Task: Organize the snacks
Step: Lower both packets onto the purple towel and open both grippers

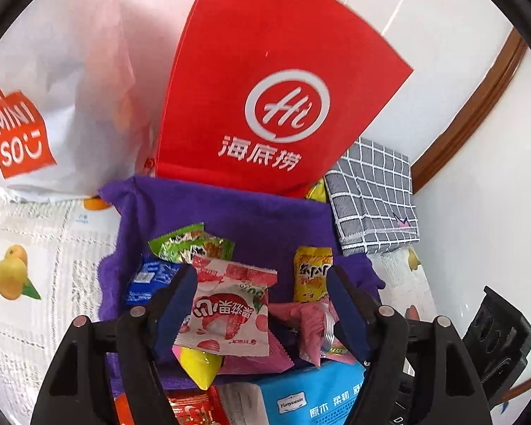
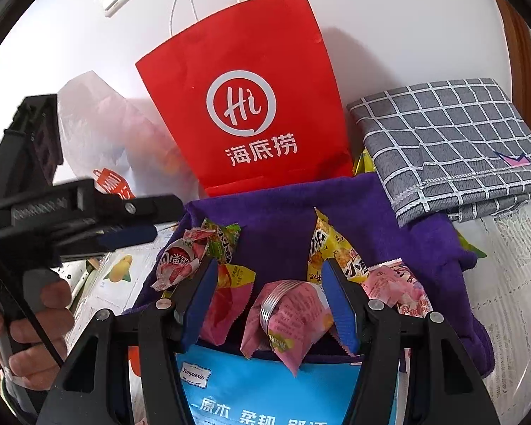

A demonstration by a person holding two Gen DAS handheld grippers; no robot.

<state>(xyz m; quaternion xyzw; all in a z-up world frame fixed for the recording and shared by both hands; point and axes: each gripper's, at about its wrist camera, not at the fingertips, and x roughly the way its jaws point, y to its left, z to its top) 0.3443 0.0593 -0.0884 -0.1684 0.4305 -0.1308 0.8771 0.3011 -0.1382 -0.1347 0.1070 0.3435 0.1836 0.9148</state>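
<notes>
Through the left wrist view, the left gripper hangs spread over the purple towel, and the strawberry candy packet lies loose between its jaws, pinched by neither.

In the right wrist view, the right gripper stands half-spread around a pink wafer packet, its pads clear of the wrapper. I judge one snack just placed; next, close on the pink packet and lift it toward the pile.

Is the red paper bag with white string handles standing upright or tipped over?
Upright. The red paper bag stands on its base behind the purple cloth, handles up, against the wall.
</notes>
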